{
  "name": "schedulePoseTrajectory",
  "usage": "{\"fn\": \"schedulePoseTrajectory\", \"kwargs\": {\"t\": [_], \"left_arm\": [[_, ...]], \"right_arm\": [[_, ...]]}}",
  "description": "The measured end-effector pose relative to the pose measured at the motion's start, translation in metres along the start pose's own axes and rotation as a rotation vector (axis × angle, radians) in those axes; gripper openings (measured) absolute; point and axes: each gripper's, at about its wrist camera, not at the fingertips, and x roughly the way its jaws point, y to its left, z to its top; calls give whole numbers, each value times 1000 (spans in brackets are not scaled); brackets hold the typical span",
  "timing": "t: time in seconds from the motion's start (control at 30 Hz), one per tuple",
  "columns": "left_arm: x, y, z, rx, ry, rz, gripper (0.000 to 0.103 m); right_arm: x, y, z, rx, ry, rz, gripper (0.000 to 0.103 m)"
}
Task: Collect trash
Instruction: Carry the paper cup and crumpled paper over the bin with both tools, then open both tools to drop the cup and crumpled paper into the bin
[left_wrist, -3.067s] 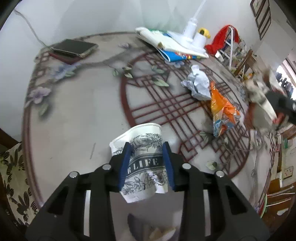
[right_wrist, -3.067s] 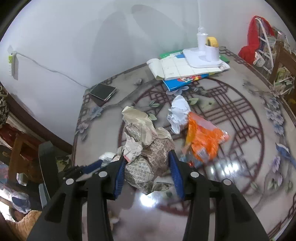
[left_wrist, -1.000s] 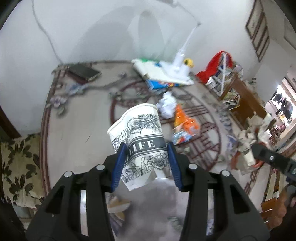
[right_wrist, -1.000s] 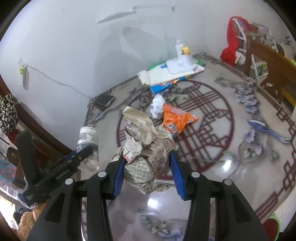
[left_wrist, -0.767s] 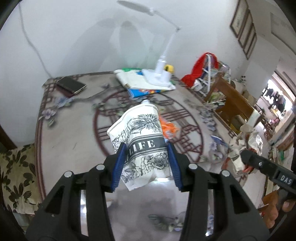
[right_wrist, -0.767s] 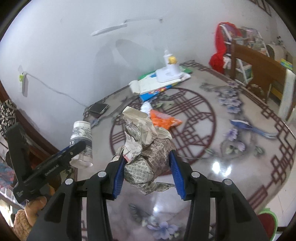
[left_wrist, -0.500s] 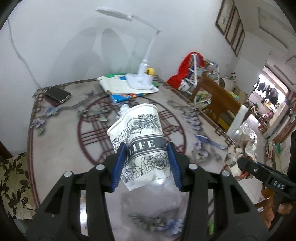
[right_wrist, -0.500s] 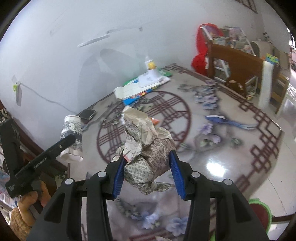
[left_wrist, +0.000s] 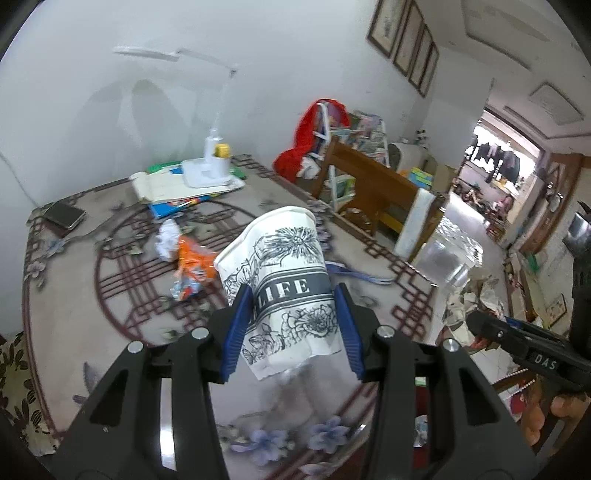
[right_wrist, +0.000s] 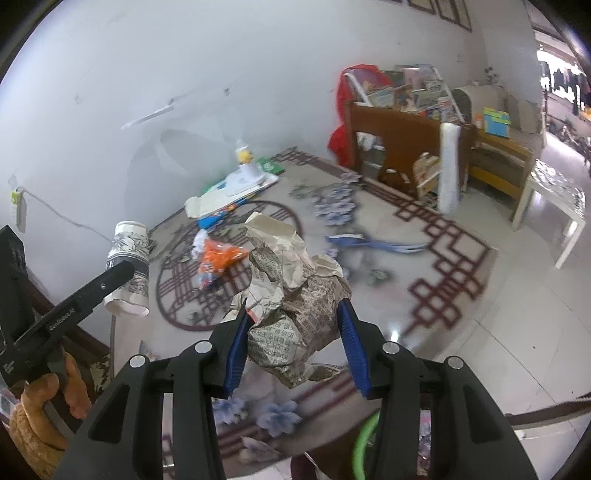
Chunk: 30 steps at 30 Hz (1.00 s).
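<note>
My left tool is clenched on a crushed white paper cup printed with black flowers and a dark band; the blue pads press its sides below the band, the open mouth tilts up and away from me, and the flattened base hangs toward the camera. I hold it low on the body, I judge, because the creased wall gives there and the pads bite instead of slipping off. My right tool is clamped on a crumpled ball of printed newspaper and tan wrapping paper, which bulges above and below the pads, so the grip sits at its thickest part. Both pieces are lifted clear of the glossy counter with the dark red lattice pattern and painted flowers, and each tool shows at the edge of the other's view, so I carry the two loads side by side.

Trash not yet gathered lies well apart from both tools, on the far side of the counter: a torn orange snack wrapper with a small crumpled white paper wad touching its far end. Behind them, books and a white desk lamp base sit against the wall, and I would leave those. I see no bin clearly, so I cannot tell where these loads go.
</note>
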Motion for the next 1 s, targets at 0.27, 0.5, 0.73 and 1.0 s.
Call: {"fn": "schedulePoseTrajectory", "kwargs": {"t": [0.27,0.5,0.73,1.0], "left_arm": [[1,-59,-12,62,16,-80,44],[1,-120,-34,115,60,-167,44],[8,-184,-72,192,143,-262,44],[21,-228,-105,239,220,-285,44]], "right_arm": [[-43,-50,-25,58,-13,-56,45],[-85,-97,-55,110,1,-126,45],[-107,-154,-97,199,96,-188,45],[-115,-193,-134,355,136,-105,46]]}}
